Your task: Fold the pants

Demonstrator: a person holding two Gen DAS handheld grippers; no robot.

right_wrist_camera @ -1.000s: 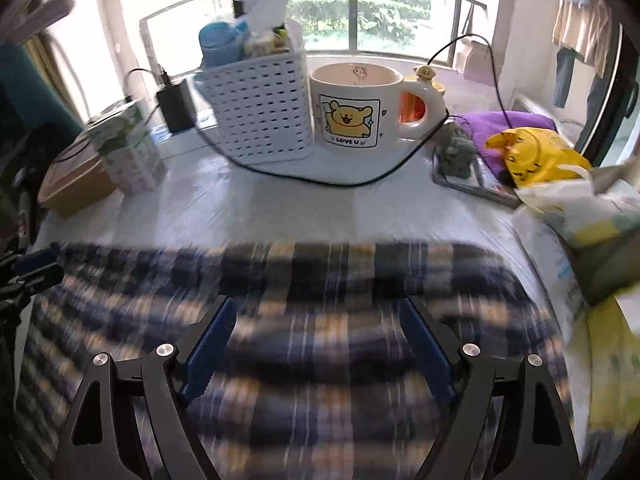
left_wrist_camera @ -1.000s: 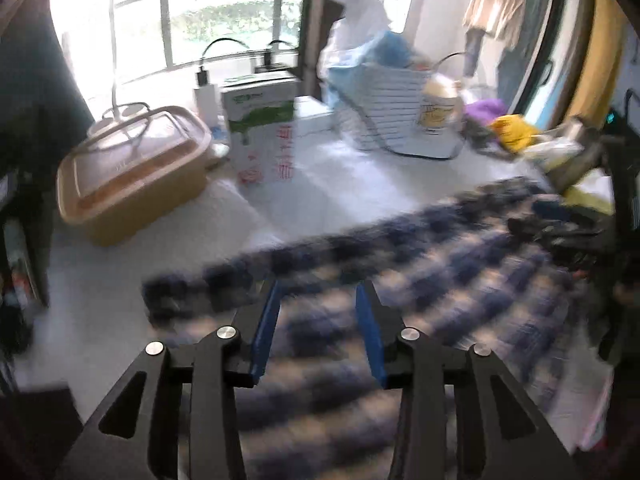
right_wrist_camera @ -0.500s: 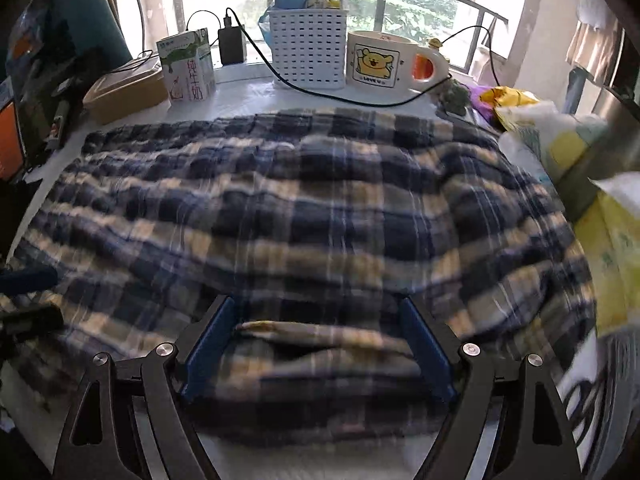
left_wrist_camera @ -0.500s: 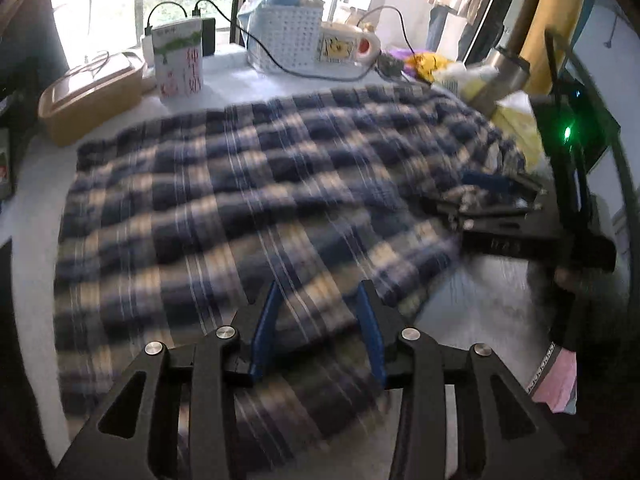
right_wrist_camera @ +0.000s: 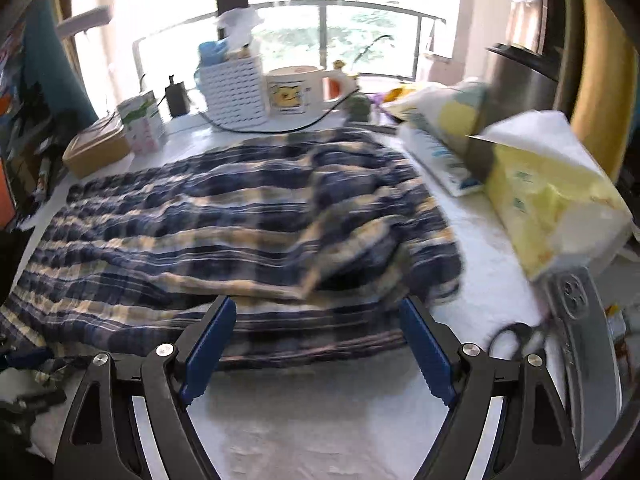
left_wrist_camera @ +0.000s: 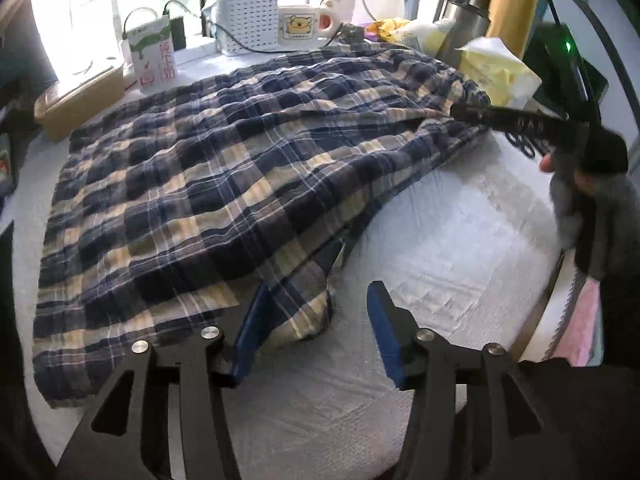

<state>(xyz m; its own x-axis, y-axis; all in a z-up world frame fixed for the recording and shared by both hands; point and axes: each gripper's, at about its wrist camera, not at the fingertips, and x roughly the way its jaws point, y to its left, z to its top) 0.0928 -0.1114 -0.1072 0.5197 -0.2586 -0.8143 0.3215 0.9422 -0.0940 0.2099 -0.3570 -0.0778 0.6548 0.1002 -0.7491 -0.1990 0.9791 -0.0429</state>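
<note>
The blue-and-cream plaid pants (left_wrist_camera: 208, 168) lie spread over the white table cover (left_wrist_camera: 460, 248), with one layer folded over the other. My left gripper (left_wrist_camera: 317, 289) is at their near right corner. Its jaws are opening, and the cloth corner (left_wrist_camera: 304, 316) rests loosely against the left pad while the right pad stands apart. My right gripper (right_wrist_camera: 316, 308) is open wide at the near edge of the pants (right_wrist_camera: 240, 220), its pads not pressing the cloth. From the left wrist view, the right gripper (left_wrist_camera: 516, 120) reaches the pants' right side, with a hand (left_wrist_camera: 548, 164) behind it.
Along the window stand a white basket (right_wrist_camera: 236, 92), a bear mug (right_wrist_camera: 292, 90), a carton (right_wrist_camera: 144, 124) and a tan lidded box (right_wrist_camera: 96, 148). A yellow tissue pack (right_wrist_camera: 552, 192), a metal flask (right_wrist_camera: 520, 80), scissors (right_wrist_camera: 516, 336) and a phone (right_wrist_camera: 580, 320) crowd the right side.
Both grippers have drawn back from the far end toward the near edge, so the whole pants now show. The left jaws have widened and the cloth corner has come loose.
</note>
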